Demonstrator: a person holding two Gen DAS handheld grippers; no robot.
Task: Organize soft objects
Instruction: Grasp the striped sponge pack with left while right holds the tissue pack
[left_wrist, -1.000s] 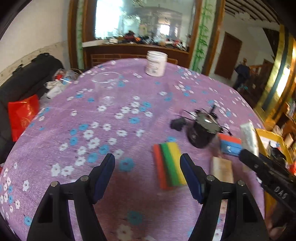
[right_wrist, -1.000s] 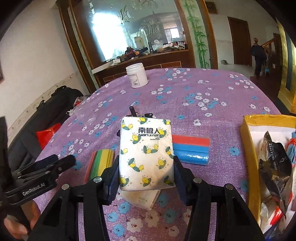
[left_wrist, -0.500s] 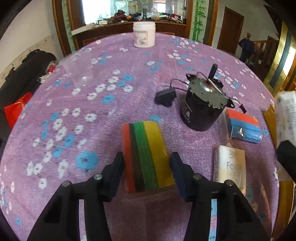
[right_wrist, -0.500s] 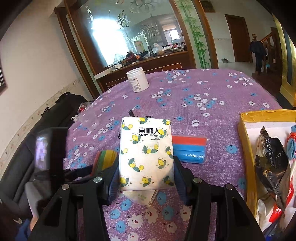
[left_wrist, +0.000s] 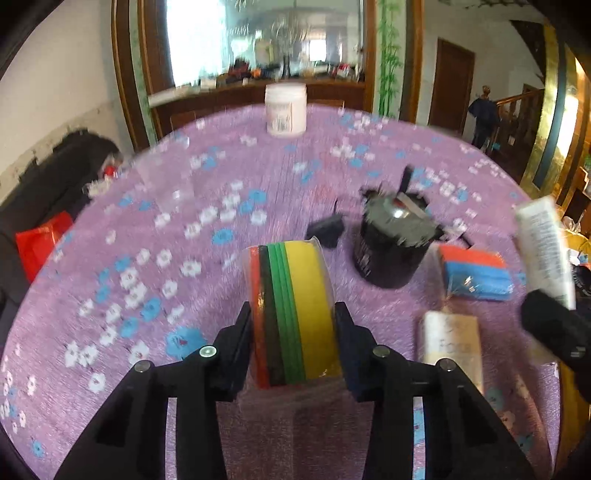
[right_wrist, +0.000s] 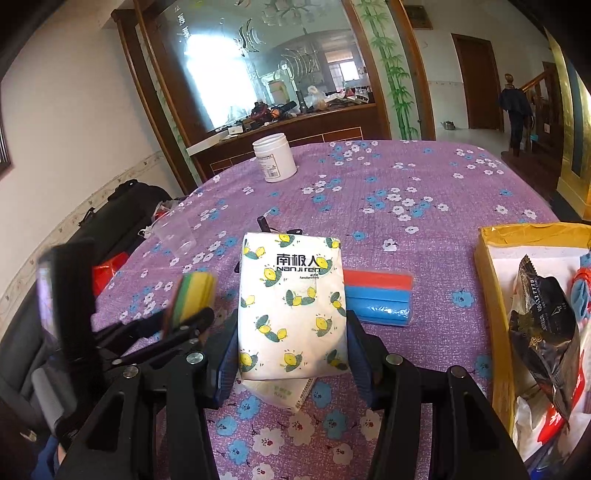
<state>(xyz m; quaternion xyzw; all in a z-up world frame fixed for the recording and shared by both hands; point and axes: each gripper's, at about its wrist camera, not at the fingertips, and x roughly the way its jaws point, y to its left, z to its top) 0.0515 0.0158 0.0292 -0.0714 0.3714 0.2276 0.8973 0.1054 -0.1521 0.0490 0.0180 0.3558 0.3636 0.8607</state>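
Now left claw (left_wrist: 293, 325) has closed, pinching sponge pack (left_wrist: 291, 310); right claw (right_wrist: 291, 343) pinches tissue pack (right_wrist: 291, 306).

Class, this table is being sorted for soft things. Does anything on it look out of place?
Yes: a black motor with loose wires and a small black plug stands among the soft things, beside the red and blue sponge pack. It is hard metal, so it looks odd there. Nothing looks spilled or torn.
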